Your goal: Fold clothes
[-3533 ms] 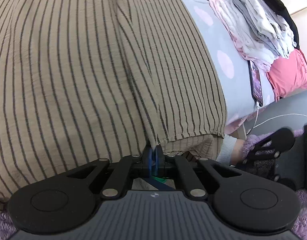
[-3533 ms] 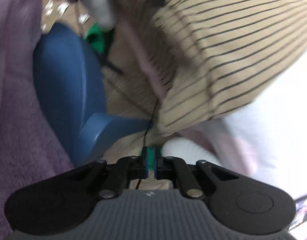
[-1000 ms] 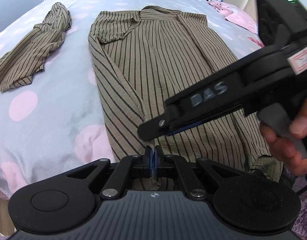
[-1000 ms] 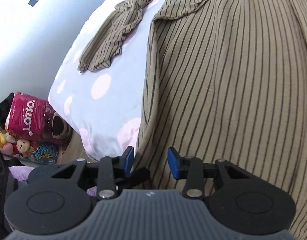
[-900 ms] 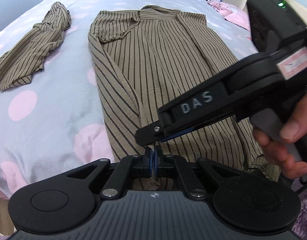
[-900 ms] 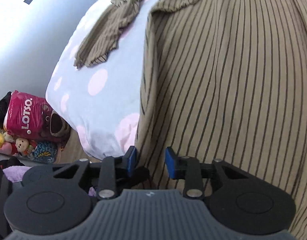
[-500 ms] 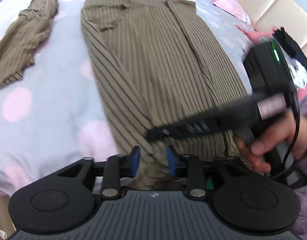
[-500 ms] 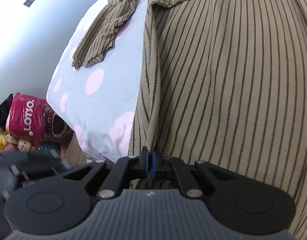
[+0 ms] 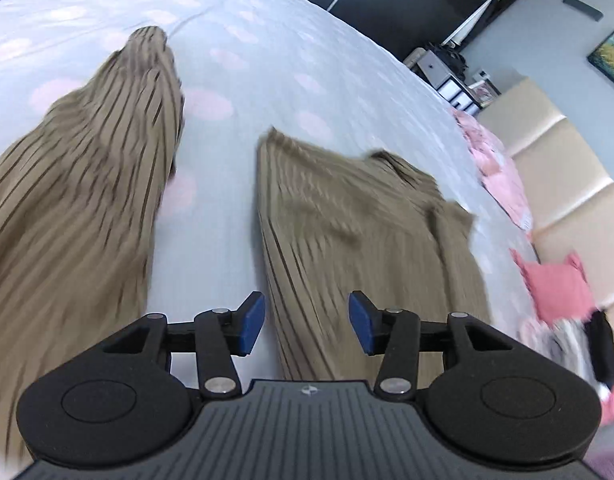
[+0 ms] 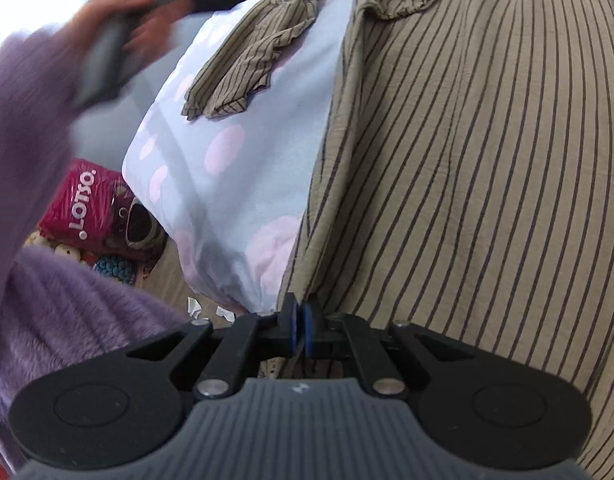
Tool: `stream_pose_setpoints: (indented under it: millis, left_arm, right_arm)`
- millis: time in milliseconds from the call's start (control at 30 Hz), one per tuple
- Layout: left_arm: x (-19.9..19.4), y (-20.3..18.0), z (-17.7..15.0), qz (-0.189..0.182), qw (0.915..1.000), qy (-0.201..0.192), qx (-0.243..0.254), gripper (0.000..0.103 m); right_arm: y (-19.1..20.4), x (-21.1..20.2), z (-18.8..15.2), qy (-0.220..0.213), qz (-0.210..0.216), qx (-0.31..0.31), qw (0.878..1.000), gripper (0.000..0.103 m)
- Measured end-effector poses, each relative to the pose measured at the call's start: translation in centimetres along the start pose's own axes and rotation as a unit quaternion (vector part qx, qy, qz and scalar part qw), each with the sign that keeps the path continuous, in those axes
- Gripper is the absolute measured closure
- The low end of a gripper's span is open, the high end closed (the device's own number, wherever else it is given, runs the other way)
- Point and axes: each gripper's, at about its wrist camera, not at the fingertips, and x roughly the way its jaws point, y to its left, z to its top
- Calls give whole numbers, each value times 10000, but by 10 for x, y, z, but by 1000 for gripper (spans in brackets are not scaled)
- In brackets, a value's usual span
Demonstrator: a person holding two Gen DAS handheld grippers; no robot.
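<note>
Lying flat on the polka-dot bed sheet (image 10: 243,168), the striped shirt (image 10: 487,160) is pinched at its hem by the right gripper (image 10: 299,326); the left gripper (image 9: 306,322), off that hem since a second ago, is opening, nothing gripped, beside the striped trousers (image 9: 79,208)

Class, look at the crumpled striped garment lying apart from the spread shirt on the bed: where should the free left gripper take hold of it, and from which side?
Probably at the narrow bunched end of the crumpled striped garment, coming from above with the left gripper, whose jaws are opening with nothing between them. There the cloth gathers into a raised ridge that two fingers can pinch; elsewhere it lies flatter on the bed sheet.
</note>
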Motion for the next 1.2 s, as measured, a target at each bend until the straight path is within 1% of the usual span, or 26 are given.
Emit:
stream_pose_setpoints:
  millis: [67, 167, 300, 367, 500, 533, 567, 600, 633, 667, 800, 933, 1100, 1200]
  left_arm:
    - [31, 9, 20, -3, 9999, 34, -111, 59]
    - [72, 22, 44, -125, 9994, 143, -283, 59]
    - [112, 41, 68, -249, 9991, 110, -334, 61]
    - [125, 47, 80, -380, 9986, 43, -375, 67]
    - [146, 48, 100, -473, 9985, -36, -277, 74]
    - [149, 45, 103, -438, 9989, -36, -186, 80]
    - [150, 42, 104, -383, 9992, -46, -102, 87]
    - [151, 39, 105, -328, 9994, -56, -18, 89]
    - [151, 37, 106, -272, 9996, -82, 65, 98]
    - [150, 34, 106, -225, 9996, -142, 131, 101]
    - [140, 23, 112, -59, 9994, -266, 232, 103]
    - [124, -5, 117, 129, 9977, -420, 525, 103]
    - [108, -62, 122, 351, 9918, -625, 1058, 103]
    - [104, -101, 121, 526, 9874, -635, 1349, 103]
  right_arm:
    - [-2, -3, 2, 39, 41, -12, 10000, 98]
    - [-5, -5, 6, 101, 168, 25, 9998, 98]
    - [-7, -7, 10, 172, 280, -14, 9995, 98]
    - [-11, -7, 10, 228, 325, 20, 9992, 98]
    - [-23, -3, 8, 332, 328, 243, 9986, 98]
    - [-26, -3, 8, 331, 333, 307, 9984, 99]
    - [-29, -3, 8, 330, 338, 371, 9982, 99]
    - [-32, -3, 8, 330, 343, 435, 9979, 99]
    - [-34, -3, 8, 328, 355, 494, 9976, 99]
    - [-35, -2, 7, 322, 402, 525, 9973, 99]
    - [-26, -6, 5, 216, 544, 381, 9976, 100]
    - [-18, -23, -4, -39, 578, 286, 9979, 100]
    - [-14, -45, -21, -379, 609, 345, 9968, 100]
    - [-12, -60, -35, -590, 591, 390, 9957, 100]
